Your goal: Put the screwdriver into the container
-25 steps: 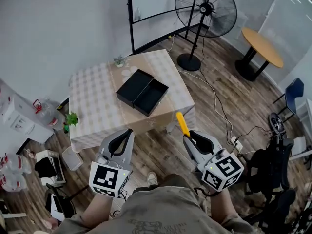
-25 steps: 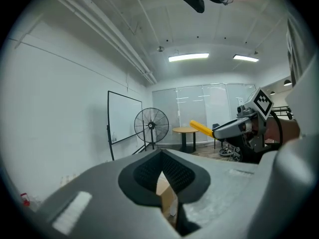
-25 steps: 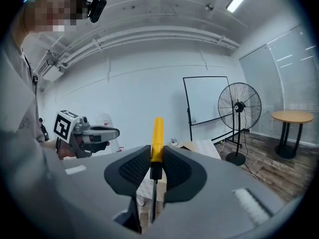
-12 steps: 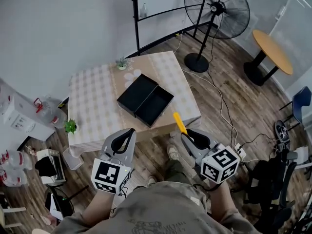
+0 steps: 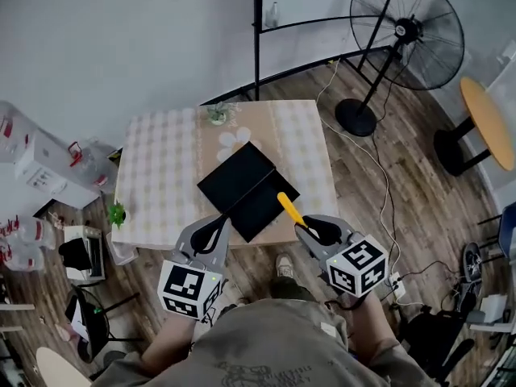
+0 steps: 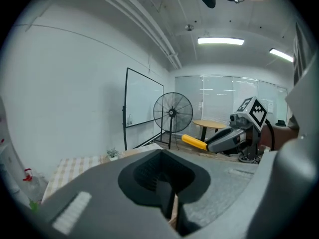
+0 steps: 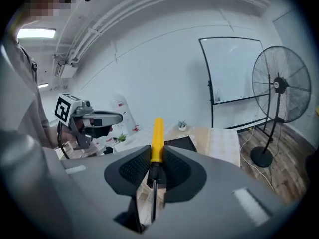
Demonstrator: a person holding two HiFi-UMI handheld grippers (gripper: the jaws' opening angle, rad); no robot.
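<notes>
My right gripper (image 5: 307,228) (image 7: 152,169) is shut on a screwdriver (image 5: 289,209) (image 7: 157,142) with a yellow handle and a thin metal shaft. The handle sticks out past the jaws toward the table, over the near right corner of the container. The container (image 5: 247,189) (image 7: 178,144) is a black open box with its lid folded flat beside it, lying near the table's front edge. My left gripper (image 5: 214,230) (image 6: 172,203) hovers just before that edge, jaws together, holding nothing. In the left gripper view the right gripper (image 6: 227,139) and the screwdriver's yellow handle (image 6: 194,142) show at mid right.
The checked tablecloth table (image 5: 161,176) carries a small potted plant (image 5: 218,114) at its far edge. A standing fan (image 5: 403,35) and a whiteboard frame (image 5: 258,35) stand behind. A round wooden table (image 5: 493,123) is at right. Boxes and bottles (image 5: 48,164) crowd the left floor.
The person has stepped closer to the table. Both grippers now sit at its front edge, and the screwdriver's handle has come over the black box's corner.
</notes>
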